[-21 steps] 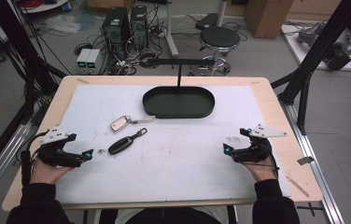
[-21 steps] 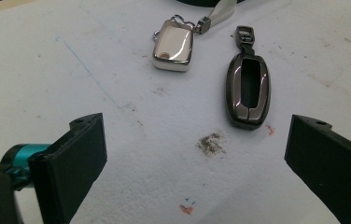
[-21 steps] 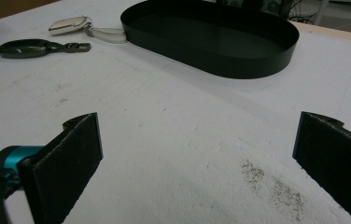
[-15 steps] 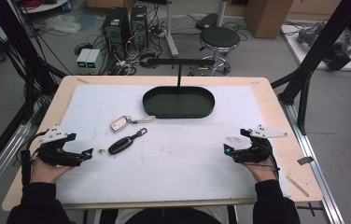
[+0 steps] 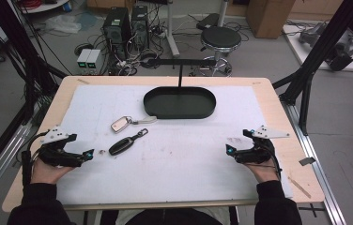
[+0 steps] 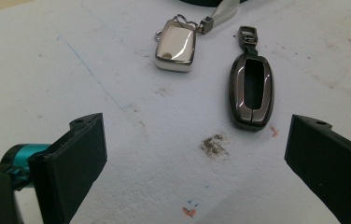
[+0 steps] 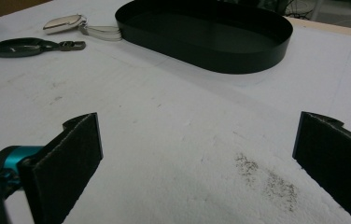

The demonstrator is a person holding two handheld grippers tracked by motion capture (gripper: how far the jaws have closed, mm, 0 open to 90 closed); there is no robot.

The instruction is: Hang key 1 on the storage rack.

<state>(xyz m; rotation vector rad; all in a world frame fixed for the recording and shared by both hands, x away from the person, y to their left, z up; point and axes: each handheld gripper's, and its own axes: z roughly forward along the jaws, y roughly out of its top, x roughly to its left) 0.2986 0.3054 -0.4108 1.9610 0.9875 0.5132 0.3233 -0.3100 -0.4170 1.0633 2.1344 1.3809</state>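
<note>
- High view: the left tool (image 5: 89,154) and right tool (image 5: 229,151) rest low on the white desk (image 5: 179,154), well apart. The dark key fob (image 5: 122,145) lies near the left tool, the pale key fob (image 5: 120,124) just beyond it, the black oval tray (image 5: 179,103) farther back.
- Left gripper view: the jaws stand wide, released, holding nothing; the dark fob lies ahead of them, seemingly hollow-faced.
- Right gripper view: the jaws are likewise spread and empty over bare desk, the tray ahead.

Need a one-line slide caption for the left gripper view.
Open left gripper facing a dark key fob and a cream key fob lying side by side on the white mat.
</note>
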